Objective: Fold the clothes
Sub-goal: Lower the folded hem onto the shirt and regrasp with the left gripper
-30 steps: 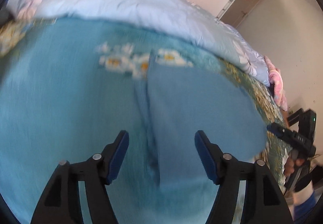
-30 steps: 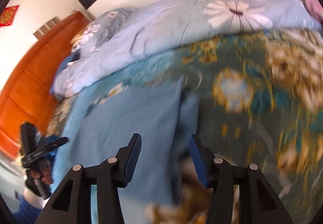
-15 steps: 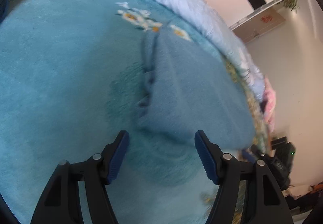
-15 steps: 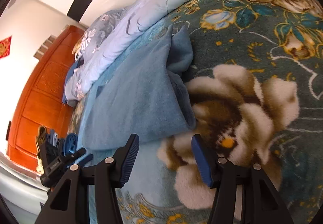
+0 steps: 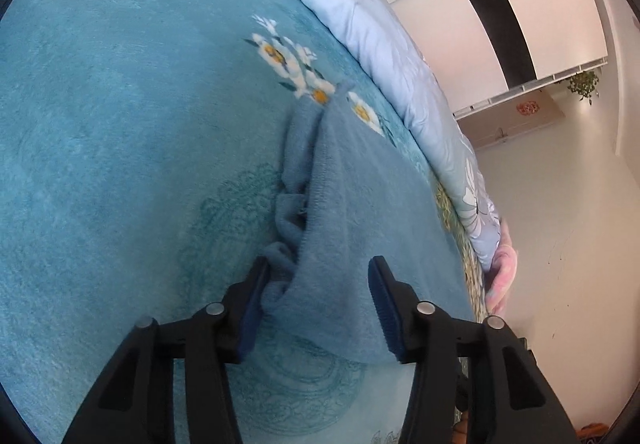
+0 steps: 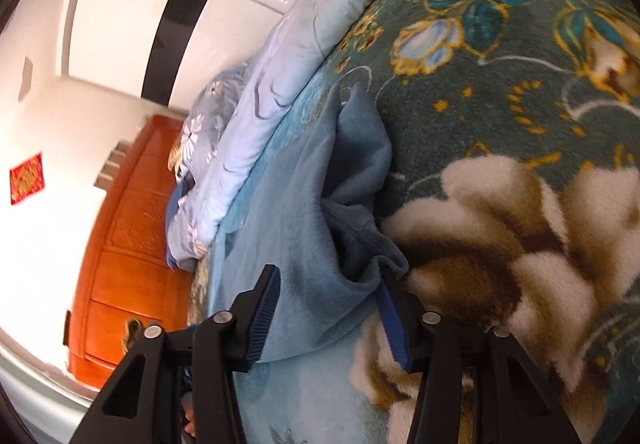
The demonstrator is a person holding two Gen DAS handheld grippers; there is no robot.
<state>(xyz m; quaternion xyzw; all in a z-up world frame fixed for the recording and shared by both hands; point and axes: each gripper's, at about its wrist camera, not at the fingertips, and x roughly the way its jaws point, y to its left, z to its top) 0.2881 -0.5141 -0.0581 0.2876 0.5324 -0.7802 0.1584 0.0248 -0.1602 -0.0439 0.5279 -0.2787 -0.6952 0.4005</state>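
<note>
Nearest in the left wrist view, the left gripper [image 5: 318, 294] straddles the near left corner of a blue fleece garment [image 5: 372, 212]. Its fingers [image 5: 382, 300] are closing, with the layered edge of the cloth between them; the left pad appears to touch the bunched hem, while the right one shows no clear pressing on the cloth, so no firm grip shows yet. In the right wrist view, the right gripper [image 6: 328, 304] does the same at the garment's [image 6: 288, 228] near right corner: its fingers [image 6: 266, 304] are closing around the doubled edge, the right pad against the rolled hem.

The garment lies partly folded on a plush floral bed blanket [image 6: 500, 92], running away from both grippers. Beyond it, a pale blue floral duvet [image 5: 384, 44] is heaped across the bed, with an orange wooden headboard [image 6: 132, 244] and white walls behind.

The step in hand looks like pinching the two near corners ahead of a fold. The next move likely calls for both pinches to catch every layer, then an even lift and carry toward the far end, so that the edges meet squarely
</note>
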